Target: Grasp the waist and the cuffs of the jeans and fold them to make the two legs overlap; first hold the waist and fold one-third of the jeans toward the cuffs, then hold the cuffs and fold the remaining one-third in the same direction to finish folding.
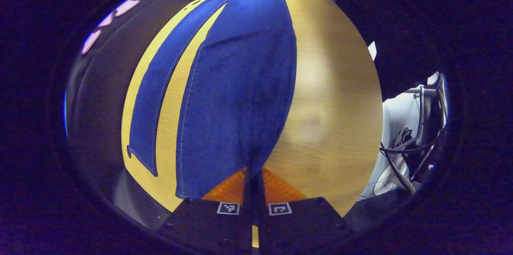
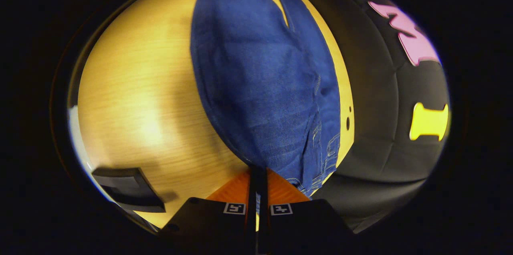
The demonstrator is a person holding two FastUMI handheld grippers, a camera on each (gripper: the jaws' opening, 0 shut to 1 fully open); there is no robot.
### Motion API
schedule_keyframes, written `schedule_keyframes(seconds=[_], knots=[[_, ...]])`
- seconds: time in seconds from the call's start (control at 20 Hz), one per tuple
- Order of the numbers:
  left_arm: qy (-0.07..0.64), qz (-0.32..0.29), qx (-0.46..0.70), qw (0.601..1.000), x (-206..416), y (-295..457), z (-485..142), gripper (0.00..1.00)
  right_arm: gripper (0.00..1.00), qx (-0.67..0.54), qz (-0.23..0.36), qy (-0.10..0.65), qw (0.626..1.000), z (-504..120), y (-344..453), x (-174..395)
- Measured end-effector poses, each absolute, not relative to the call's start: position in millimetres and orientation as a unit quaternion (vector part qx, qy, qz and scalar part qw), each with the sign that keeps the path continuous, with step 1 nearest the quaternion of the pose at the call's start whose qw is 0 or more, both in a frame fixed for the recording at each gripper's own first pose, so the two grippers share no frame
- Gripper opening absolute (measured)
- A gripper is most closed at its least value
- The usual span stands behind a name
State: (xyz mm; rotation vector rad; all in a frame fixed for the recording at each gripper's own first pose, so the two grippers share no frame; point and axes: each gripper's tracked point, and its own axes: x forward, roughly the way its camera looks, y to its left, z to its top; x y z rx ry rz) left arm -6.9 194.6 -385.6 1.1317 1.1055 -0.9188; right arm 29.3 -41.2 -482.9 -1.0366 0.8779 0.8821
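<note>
Your left gripper (image 1: 253,175) sits low at the cuff end, fingers pinched together on the edge of the near leg of the jeans (image 1: 240,86), pointing level along the wooden table (image 1: 332,98). From its tips the denim runs straight ahead; the other leg lies flat to its left, with bare wood between. Your right gripper (image 2: 257,175) is clamped on the waist edge, cloth spreading ahead and to its right. Left of it rests a dark flat object (image 2: 128,189).
</note>
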Motion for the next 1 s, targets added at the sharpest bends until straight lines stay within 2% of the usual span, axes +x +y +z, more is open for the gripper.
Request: schedule_keyframes(seconds=[0.05,0.3,0.4,0.6,0.7,0.75,0.9,0.95,1.0], knots=[[0.492,-0.394,0.477,0.612,-7,197,-385,0.05,0.07,-0.445,0.391,0.409,0.694,-482,-42,29],[0.513,-0.395,0.432,0.628,13,192,-367,0.06,0.07,-0.375,0.367,0.448,0.724,-462,-43,38],[0.513,-0.391,0.411,0.645,29,190,-350,0.06,0.07,-0.333,0.348,0.453,0.750,-444,-41,51],[0.539,-0.396,0.340,0.661,72,183,-318,0.06,0.07,-0.255,0.341,0.472,0.773,-409,-38,92],[0.550,-0.394,0.308,0.669,99,183,-311,0.03,0.07,-0.237,0.347,0.478,0.772,-397,-35,120],[0.558,-0.391,0.287,0.674,115,186,-306,0.06,0.07,-0.235,0.354,0.476,0.770,-392,-33,136],[0.557,-0.383,0.226,0.701,175,186,-287,0.06,0.07,-0.228,0.358,0.483,0.766,-384,-31,182],[0.554,-0.382,0.205,0.710,195,184,-285,0.06,0.11,-0.220,0.358,0.491,0.763,-383,-30,197],[0.553,-0.375,0.191,0.719,214,186,-282,0.06,0.07,-0.212,0.356,0.496,0.763,-384,-31,215]])
